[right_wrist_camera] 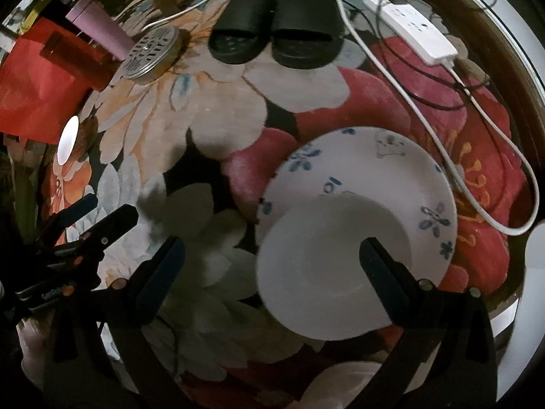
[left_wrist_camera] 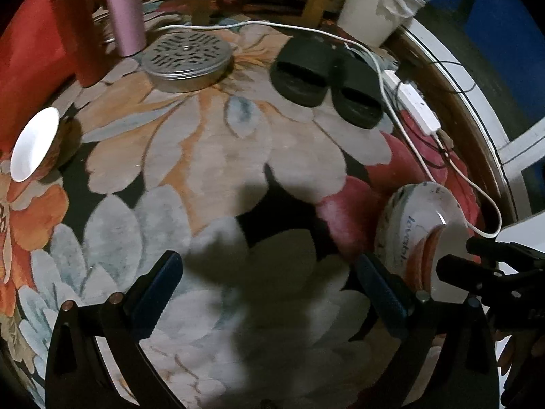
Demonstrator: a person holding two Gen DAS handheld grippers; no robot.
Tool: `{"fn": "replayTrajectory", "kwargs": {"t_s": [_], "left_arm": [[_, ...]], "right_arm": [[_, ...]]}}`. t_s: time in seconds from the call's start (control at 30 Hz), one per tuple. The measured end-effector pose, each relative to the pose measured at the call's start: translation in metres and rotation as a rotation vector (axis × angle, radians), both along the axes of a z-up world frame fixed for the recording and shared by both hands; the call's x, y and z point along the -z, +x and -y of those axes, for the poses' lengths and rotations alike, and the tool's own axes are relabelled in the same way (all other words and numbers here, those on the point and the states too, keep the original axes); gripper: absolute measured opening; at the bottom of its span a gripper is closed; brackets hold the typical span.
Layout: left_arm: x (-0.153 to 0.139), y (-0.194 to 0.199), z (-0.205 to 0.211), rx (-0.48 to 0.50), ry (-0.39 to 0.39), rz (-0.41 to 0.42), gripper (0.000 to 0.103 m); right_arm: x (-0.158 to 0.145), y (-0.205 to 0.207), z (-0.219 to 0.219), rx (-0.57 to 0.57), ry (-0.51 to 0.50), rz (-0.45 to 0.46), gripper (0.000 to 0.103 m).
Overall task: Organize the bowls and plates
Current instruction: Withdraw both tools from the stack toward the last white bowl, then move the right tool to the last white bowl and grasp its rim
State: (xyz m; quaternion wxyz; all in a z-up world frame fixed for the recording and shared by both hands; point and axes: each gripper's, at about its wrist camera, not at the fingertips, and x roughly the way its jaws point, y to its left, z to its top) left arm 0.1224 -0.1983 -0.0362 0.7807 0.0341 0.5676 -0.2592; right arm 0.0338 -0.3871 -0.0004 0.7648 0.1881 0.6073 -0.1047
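Stacking step under way: white bowl (right_wrist_camera: pixel 327 269) sits on patterned plate (right_wrist_camera: pixel 371 184) on floral rug (left_wrist_camera: pixel 211 156). Right claw (right_wrist_camera: pixel 272 272) spread wide, empty, above bowl. Left claw (left_wrist_camera: pixel 269 293) spread, empty. Next: fetch far bowl (left_wrist_camera: pixel 34 145) at rug's left edge, likely with left claw.

Both wrist views overlook the same rug (left_wrist_camera: pixel 211 156).
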Motion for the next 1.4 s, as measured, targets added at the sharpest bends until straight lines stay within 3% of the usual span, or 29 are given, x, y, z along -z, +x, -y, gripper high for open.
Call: {"fn": "replayTrajectory", "kwargs": {"t_s": [1.4], "left_arm": [[0.026, 0.046, -0.145, -0.269, 0.080, -0.026, 0.102]], "right_arm": [[0.033, 0.076, -0.111, -0.220, 0.035, -0.021, 0.103]]}}
